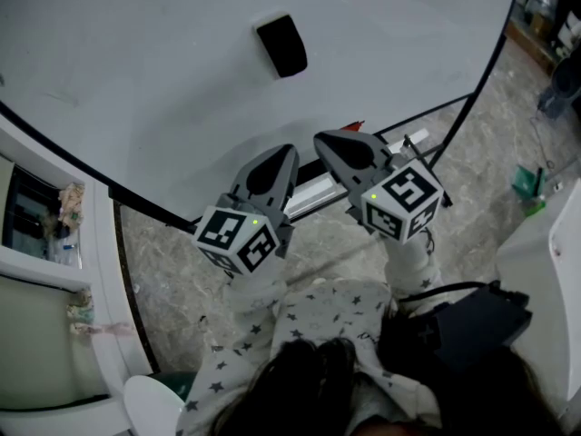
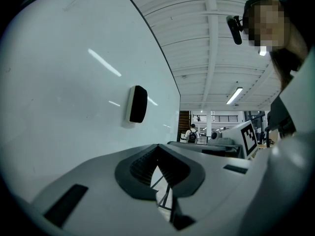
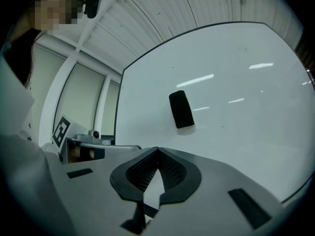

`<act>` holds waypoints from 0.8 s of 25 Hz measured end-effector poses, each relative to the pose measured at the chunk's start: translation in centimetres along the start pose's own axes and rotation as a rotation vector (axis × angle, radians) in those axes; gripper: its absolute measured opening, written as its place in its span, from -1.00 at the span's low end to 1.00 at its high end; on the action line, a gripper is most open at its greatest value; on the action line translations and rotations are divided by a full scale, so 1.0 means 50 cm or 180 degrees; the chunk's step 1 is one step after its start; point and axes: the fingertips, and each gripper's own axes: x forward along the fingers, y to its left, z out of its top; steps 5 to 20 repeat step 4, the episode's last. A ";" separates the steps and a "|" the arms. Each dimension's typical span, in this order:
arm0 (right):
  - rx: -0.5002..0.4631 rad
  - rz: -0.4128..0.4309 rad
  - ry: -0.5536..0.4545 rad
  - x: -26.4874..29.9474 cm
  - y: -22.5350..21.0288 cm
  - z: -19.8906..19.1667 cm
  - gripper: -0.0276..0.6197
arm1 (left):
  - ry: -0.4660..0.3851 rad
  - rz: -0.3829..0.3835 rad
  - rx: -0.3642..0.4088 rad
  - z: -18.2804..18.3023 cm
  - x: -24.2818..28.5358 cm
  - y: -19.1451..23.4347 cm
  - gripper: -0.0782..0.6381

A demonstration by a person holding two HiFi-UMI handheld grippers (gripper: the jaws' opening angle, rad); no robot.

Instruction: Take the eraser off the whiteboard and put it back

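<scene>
Sticking to the whiteboard, the black eraser is seen in the upper middle of the head view, well apart from both tools. The left gripper and the right gripper are held side by side in the middle of the frame, pointed at the board. Both sets of jaws are closed tip to tip, and nothing is held between them. No tool is touching the eraser. It looks as if either nothing has been done yet or all is done; which one cannot be told. If nothing is done, 2 steps are left: the eraser must be pulled off and then stuck back on.
</scene>
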 end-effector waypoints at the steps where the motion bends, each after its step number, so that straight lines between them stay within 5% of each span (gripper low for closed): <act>1: -0.0003 0.0001 0.0001 0.000 0.000 0.001 -0.89 | -0.0002 0.0001 0.0002 0.001 0.000 0.000 -0.78; 20: -0.0008 0.0004 0.0002 -0.001 0.000 0.004 -0.89 | -0.0011 -0.0002 0.0006 0.005 0.000 -0.001 -0.78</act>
